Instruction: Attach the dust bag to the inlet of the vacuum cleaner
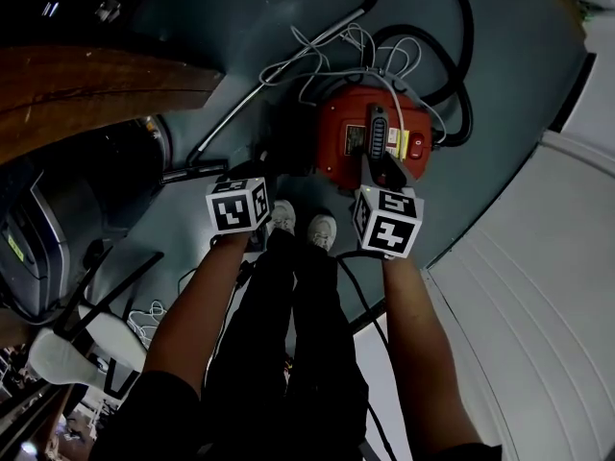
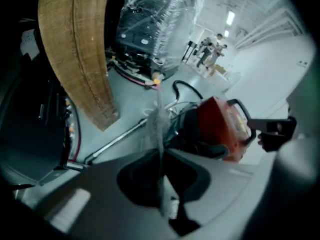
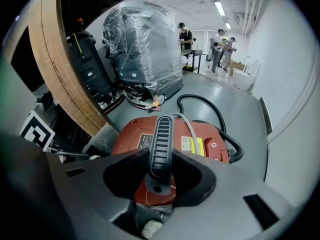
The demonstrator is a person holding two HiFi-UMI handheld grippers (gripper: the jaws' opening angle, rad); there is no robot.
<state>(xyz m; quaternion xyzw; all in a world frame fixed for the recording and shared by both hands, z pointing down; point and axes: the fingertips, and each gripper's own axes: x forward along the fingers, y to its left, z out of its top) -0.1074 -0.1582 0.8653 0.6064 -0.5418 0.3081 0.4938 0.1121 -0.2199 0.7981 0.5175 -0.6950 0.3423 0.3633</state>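
Note:
The red vacuum cleaner [image 1: 370, 137] stands on the grey floor in front of the person's feet. My right gripper [image 3: 160, 151] is shut on its black ribbed carry handle [image 3: 161, 126], with a jaw pressed against each side. In the head view the right gripper [image 1: 384, 166] reaches down onto the vacuum's top. My left gripper [image 2: 161, 151] is shut on a thin pale sheet [image 2: 160, 126] seen edge on, apparently the dust bag. It hangs left of the vacuum [image 2: 225, 124]. The inlet is not visible.
A black hose [image 1: 461, 84] loops behind the vacuum, and white cable [image 1: 336, 56] lies on top of it. A metal wand [image 1: 279, 75] lies to its left. A wooden table edge [image 1: 96, 89] is at the left. A plastic-wrapped machine [image 3: 142, 49] and people [image 3: 220, 46] stand beyond.

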